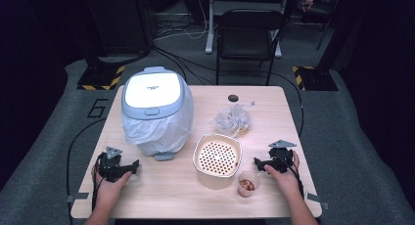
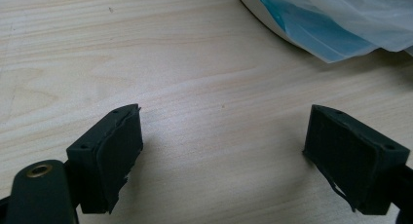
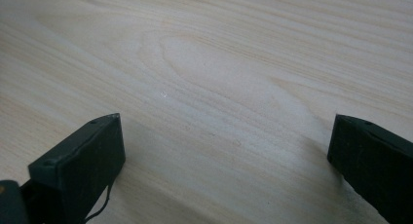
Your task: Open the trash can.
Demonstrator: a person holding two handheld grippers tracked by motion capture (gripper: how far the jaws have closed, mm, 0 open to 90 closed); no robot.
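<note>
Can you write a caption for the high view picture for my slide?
Two open grippers, left gripper and right gripper, rest beside a lined bin and strainer tub.

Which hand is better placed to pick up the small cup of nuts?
Right. The right gripper, open, rests close beside the small cup; the left gripper lies across the table.

Background: black folding chair (image 1: 249, 34) behind the worktop (image 1: 171, 186); floor cables (image 1: 181, 32); hazard-striped base plates (image 1: 100, 78) at both sides.
</note>
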